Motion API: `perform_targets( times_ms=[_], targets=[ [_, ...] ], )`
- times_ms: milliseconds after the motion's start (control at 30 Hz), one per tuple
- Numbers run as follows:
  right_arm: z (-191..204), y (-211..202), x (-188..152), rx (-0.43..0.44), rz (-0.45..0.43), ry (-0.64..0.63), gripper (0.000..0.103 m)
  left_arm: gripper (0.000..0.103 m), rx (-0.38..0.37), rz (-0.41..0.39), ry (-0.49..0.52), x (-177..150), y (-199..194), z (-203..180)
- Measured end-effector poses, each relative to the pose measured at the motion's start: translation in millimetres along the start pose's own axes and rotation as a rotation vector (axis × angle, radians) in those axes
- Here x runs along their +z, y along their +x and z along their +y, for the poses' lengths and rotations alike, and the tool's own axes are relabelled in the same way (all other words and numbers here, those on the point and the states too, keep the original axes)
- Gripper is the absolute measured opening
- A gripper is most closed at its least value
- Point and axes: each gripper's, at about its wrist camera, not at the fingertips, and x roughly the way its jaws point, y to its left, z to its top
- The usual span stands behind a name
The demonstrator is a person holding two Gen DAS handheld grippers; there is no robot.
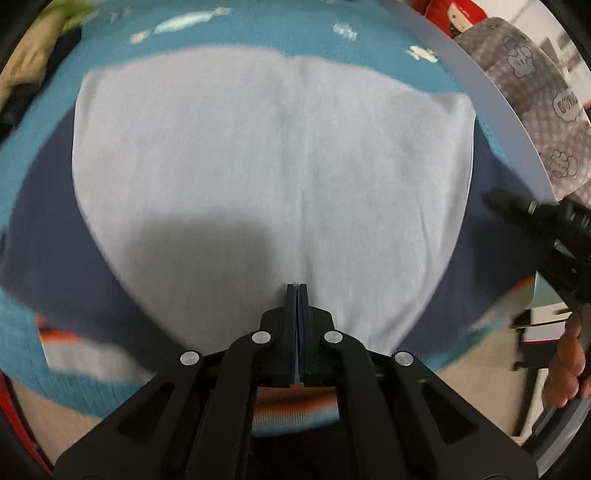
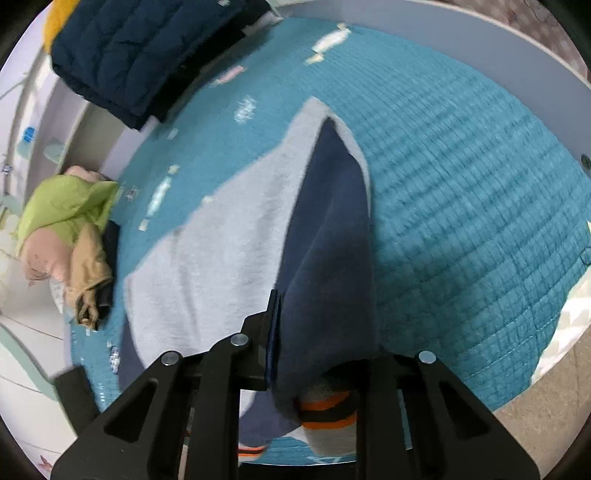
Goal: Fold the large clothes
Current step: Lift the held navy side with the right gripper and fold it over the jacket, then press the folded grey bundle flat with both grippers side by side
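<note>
A large garment with a light grey body point(image 1: 266, 166) and navy sleeves point(image 1: 70, 258) lies spread on a teal quilted bed cover point(image 1: 229, 33). My left gripper point(image 1: 297, 291) is shut on the garment's near hem, where an orange-striped cuff point(image 1: 295, 410) shows between the jaws. My right gripper point(image 2: 279, 299) is shut on a navy sleeve point(image 2: 328, 236) that drapes over its right finger, with the grey body point(image 2: 229, 236) to its left and an orange-striped cuff point(image 2: 325, 410) hanging below. The right gripper also shows at the right edge of the left wrist view point(image 1: 517, 206).
A folded dark navy quilted jacket point(image 2: 140, 55) lies at the far corner of the bed. A heap of green, pink and tan clothes point(image 2: 70, 229) sits at the bed's left edge. A grey checked cloth point(image 1: 532, 92) hangs beyond the bed's white rim point(image 1: 491, 96).
</note>
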Motion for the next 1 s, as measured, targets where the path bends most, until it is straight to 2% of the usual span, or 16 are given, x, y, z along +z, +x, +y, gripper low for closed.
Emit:
perform_targets(
  times_ms=[133, 233, 400, 567, 667, 833, 1000],
  targets=[
    [38.9, -19.2, -6.0, 0.021, -0.05, -0.115, 0.017, 0.0, 0.022, -0.017, 0.038, -14.3, -2.0, -3.1],
    [70.3, -27.3, -11.6, 0.092, -0.056, -0.177, 0.017, 0.0, 0.01, -0.017, 0.015, -14.6, 2.2, -0.2],
    [118.9, -34.7, -20.2, 0.195, -0.031, -0.277, 0.017, 0.0, 0.01, -0.037, 0.044, -19.9, -0.4, -3.9],
    [156.3, -34.7, -27.2, 0.241, -0.002, -0.365, 0.017, 0.001, -0.042, -0.055, 0.066, -23.6, -29.4, 3.2],
    [185.2, -29.8, -38.5, 0.247, 0.013, -0.449, 0.017, 0.001, -0.069, -0.109, 0.102, -28.7, -60.9, 14.8],
    [221.0, -4.8, -56.0, 0.288, 0.104, -0.523, 0.017, 0.001, -0.006, -0.178, 0.072, -31.6, -105.7, 55.3],
    [252.0, 46.7, -73.9, 0.3, 0.214, -0.556, 0.017, 0.001, 0.091, -0.163, -0.043, -38.0, -124.3, 115.6]
  ],
)
